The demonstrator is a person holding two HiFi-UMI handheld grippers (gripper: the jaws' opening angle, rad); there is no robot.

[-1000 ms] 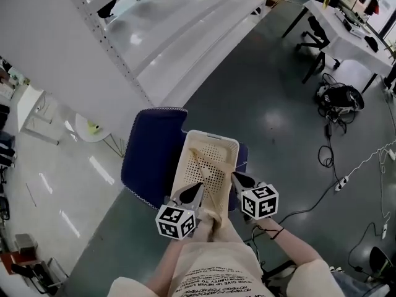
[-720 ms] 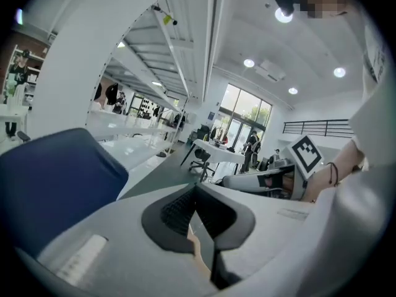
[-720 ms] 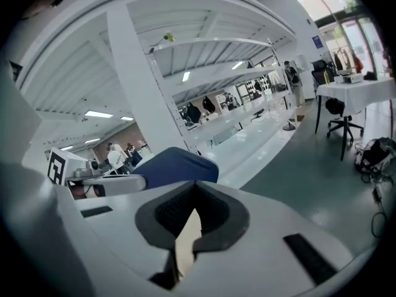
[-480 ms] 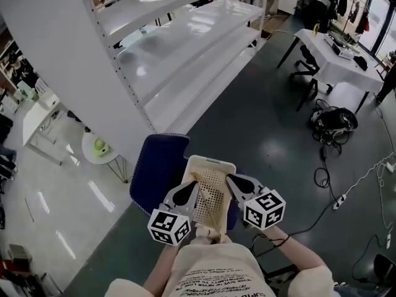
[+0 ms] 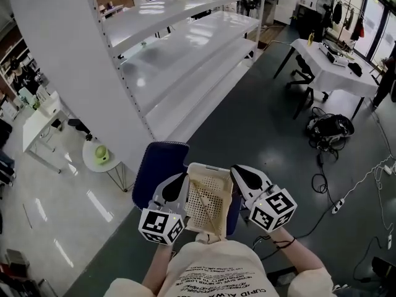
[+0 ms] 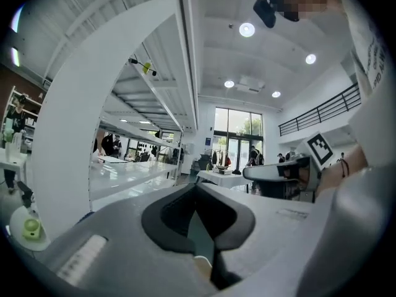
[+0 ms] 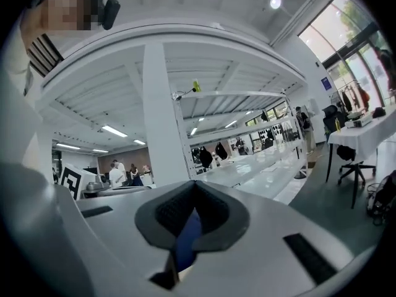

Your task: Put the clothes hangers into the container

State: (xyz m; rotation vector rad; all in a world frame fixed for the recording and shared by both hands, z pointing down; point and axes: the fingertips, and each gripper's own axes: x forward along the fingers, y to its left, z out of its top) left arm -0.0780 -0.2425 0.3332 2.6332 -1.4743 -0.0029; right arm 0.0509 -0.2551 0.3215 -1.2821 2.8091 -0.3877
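Observation:
A beige perforated basket (image 5: pixel 210 168) stands on a blue padded seat (image 5: pixel 158 166) just in front of me. A wooden clothes hanger (image 5: pixel 209 214) lies slanted inside it. My left gripper (image 5: pixel 176 180) hovers over the basket's left rim, its jaws shut with nothing in them. My right gripper (image 5: pixel 240 171) hovers over the right rim, also shut and empty. In the left gripper view the left gripper (image 6: pixel 197 189) points level into the room, and in the right gripper view the right gripper (image 7: pixel 195 187) does the same.
A tall white shelf unit (image 5: pixel 185 48) runs along the left and back. A small round table (image 5: pixel 101 156) with a green object stands at the left. At the right are a white desk (image 5: pixel 337 73), a black bag (image 5: pixel 328 127) and cables (image 5: pixel 346 178) on the grey floor.
Both grippers have risen and drawn apart from over the basket's inside to its two sides. The head view has tilted up, so the basket sits lower in the picture.

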